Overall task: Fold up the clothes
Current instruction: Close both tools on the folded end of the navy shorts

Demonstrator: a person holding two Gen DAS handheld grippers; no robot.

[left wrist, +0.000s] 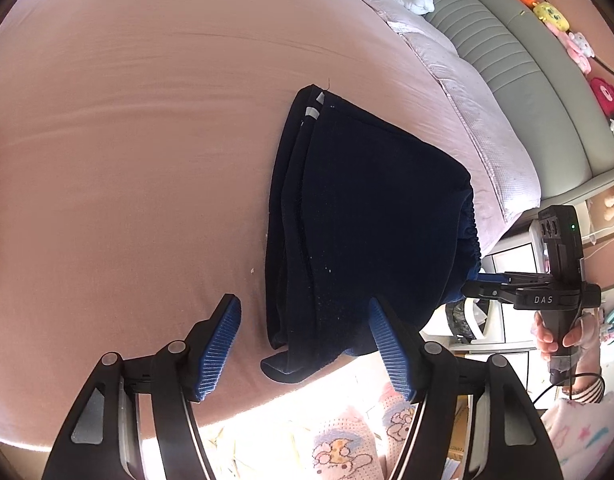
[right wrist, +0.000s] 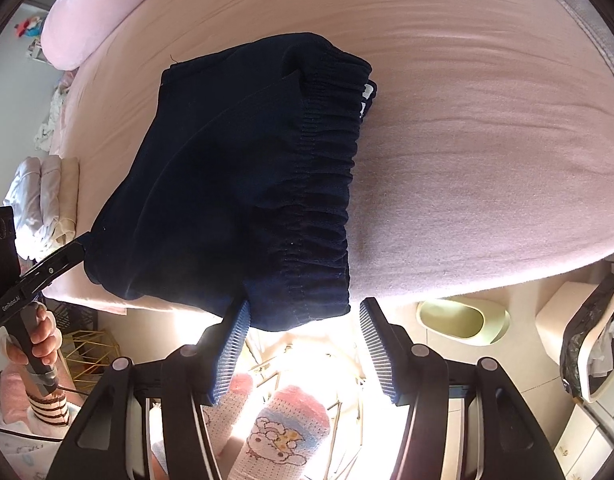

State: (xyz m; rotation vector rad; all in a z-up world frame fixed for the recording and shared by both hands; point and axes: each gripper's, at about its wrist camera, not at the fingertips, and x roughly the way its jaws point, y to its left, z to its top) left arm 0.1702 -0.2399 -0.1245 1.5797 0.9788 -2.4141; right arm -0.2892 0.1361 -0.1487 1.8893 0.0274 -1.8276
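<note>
Only the right wrist view shows the shorts' (right wrist: 243, 184) gathered waistband (right wrist: 327, 184).

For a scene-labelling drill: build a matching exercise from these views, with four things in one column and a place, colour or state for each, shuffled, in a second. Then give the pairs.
Things:
1. navy garment
2. bedsheet
3. headboard
4. pale yellow tub

Descriptions:
A. padded, grey-green
B. folded, at the bed's near edge
C. on the floor beside the bed
D. pink, spread over the mattress

Pairs: 1-B, 2-D, 3-A, 4-C
</note>
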